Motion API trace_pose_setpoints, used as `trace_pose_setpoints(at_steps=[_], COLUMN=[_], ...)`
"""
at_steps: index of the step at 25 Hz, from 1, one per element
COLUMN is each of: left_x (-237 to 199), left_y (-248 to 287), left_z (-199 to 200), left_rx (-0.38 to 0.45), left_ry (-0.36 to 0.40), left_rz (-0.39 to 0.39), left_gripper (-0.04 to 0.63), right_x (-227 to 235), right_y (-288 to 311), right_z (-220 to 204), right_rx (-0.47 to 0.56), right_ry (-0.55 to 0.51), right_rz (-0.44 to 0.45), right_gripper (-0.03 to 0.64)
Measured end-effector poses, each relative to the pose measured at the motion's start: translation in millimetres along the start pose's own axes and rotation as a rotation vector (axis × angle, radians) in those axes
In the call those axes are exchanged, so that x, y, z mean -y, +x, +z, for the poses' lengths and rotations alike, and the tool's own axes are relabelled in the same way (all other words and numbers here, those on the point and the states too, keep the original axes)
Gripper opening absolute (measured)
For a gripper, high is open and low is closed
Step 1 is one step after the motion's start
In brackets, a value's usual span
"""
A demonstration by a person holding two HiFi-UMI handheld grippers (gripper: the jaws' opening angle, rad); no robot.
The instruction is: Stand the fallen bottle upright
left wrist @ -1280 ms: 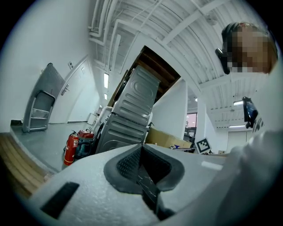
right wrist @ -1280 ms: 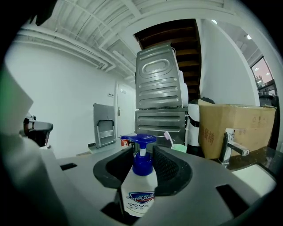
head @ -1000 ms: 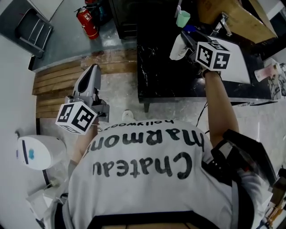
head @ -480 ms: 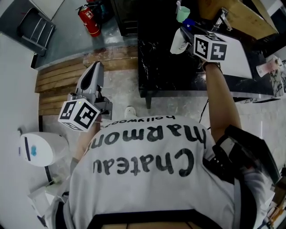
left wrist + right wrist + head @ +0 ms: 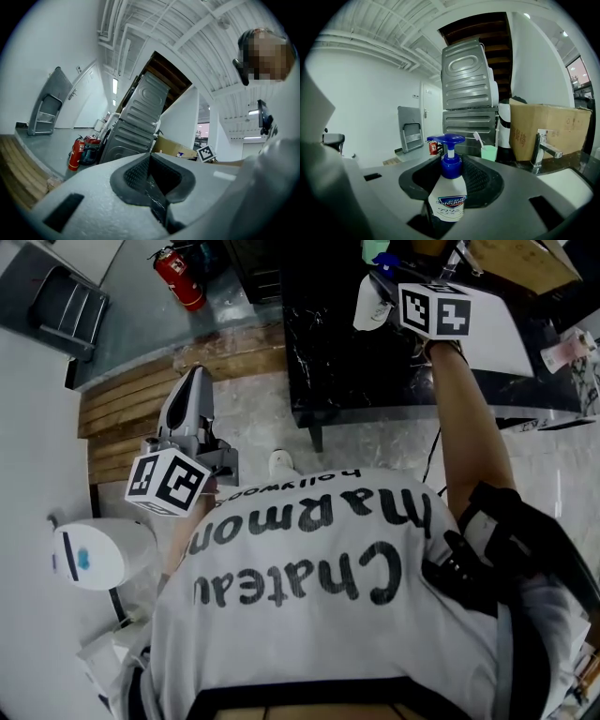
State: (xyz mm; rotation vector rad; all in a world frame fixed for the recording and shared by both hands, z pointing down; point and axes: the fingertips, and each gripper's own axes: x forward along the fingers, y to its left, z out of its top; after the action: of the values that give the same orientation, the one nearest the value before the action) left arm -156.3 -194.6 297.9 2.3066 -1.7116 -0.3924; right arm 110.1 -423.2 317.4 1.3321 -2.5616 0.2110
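Smooth, glossy plastic on the white pump bottle with blue pump head (image 5: 446,197). Polished, white-veined stone on the black marble counter top (image 5: 342,381). Bright shiny metal on the chrome tap (image 5: 544,147); dull ribbed sheet metal on the grey stacked appliances (image 5: 468,84). Matt paperboard on the brown cardboard box (image 5: 543,124). Bare, grainy wood on the plank floor strip (image 5: 122,413). Speckled matt grey plastic and ribbed black rubber on the right gripper (image 5: 452,176).

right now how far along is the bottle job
Done: the bottle is upright, pump on top. In hand: the right gripper is clamped on it above the counter; whether its base rests there is hidden. To do: seat it and let go. The left gripper is shut and empty, away from the counter.
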Motion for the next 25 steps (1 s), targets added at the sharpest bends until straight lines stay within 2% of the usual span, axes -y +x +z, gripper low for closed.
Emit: trace_pose_setpoints(at_steps=[11, 18, 25], left_x=[-2, 9, 14], left_y=[-20, -34, -48], left_z=[11, -2, -4], left_rx=[0.033, 0.036, 0.058], left_ry=[0.012, -0.014, -0.014], left_rz=[0.041, 0.054, 0.079], left_gripper=[0.014, 0.014, 0.014], right_x=[0, 3, 0], right_y=[-2, -9, -2], right_z=[3, -1, -1], right_rx=[0.005, 0.010, -0.026], right_ry=[0.000, 0.020, -0.007], right_rz=[-0.003, 0.006, 0.025], right_gripper=[0.129, 0.130, 0.130])
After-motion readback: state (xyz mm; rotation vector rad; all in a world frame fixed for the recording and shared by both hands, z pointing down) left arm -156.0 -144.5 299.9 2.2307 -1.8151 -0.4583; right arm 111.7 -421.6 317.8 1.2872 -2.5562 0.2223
